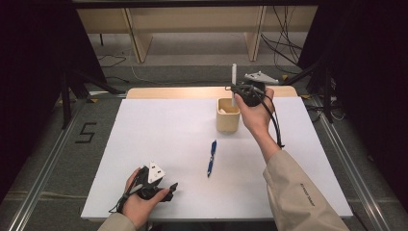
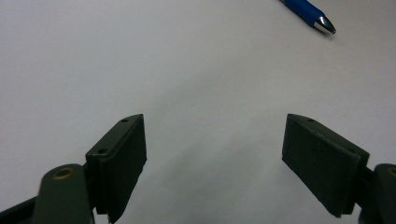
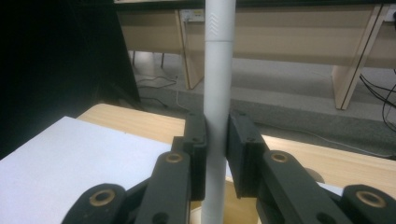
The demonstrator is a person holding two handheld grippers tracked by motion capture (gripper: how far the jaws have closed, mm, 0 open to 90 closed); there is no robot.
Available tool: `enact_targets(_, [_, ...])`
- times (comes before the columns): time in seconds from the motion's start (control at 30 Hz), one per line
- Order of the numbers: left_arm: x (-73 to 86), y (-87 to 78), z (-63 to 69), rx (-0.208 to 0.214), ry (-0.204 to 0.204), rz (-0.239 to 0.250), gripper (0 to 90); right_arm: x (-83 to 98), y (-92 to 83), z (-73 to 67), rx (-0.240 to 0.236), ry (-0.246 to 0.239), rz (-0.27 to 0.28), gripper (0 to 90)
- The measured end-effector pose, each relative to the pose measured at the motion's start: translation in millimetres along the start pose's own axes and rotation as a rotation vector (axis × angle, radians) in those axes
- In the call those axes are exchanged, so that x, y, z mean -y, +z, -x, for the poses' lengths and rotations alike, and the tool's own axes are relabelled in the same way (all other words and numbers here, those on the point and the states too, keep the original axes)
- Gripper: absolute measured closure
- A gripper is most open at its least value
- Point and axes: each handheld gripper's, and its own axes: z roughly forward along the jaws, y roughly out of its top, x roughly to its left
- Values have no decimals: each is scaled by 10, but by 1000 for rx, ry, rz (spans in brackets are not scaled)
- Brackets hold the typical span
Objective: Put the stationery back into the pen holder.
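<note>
White pen (image 3: 217, 93) stands upright, pinched between the right gripper's (image 1: 239, 90) jaws directly above the beige cup (image 1: 227, 120) at the table's far side. Nearest me the left gripper (image 1: 166, 191) rests with jaws spread wide; a blue pen (image 1: 211, 157) lies between.

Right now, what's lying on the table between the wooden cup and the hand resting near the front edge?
A blue pen, seen in the high view, between cup and left hand.

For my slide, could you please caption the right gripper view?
Right gripper clamps an upright white pen above the beige holder.
</note>
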Motion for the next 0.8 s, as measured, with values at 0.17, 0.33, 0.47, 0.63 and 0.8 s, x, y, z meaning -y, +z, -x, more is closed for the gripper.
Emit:
enact_targets(0.17, [-1, -3, -2, 1, 3, -3, 219, 18, 31, -4, 4, 3, -3, 790])
enact_targets(0.33, [-2, -4, 1, 2, 2, 0, 218, 32, 59, -5, 6, 1, -2, 790])
enact_targets(0.47, [-2, -5, 1, 1, 2, 0, 218, 39, 73, -4, 8, -3, 2, 790])
enact_targets(0.63, [-3, -3, 2, 0, 5, 0, 219, 42, 86, 1, 6, -3, 5, 790])
enact_targets(0.8, [-4, -3, 0, 4, 5, -2, 218, 58, 110, 7, 8, -5, 2, 789])
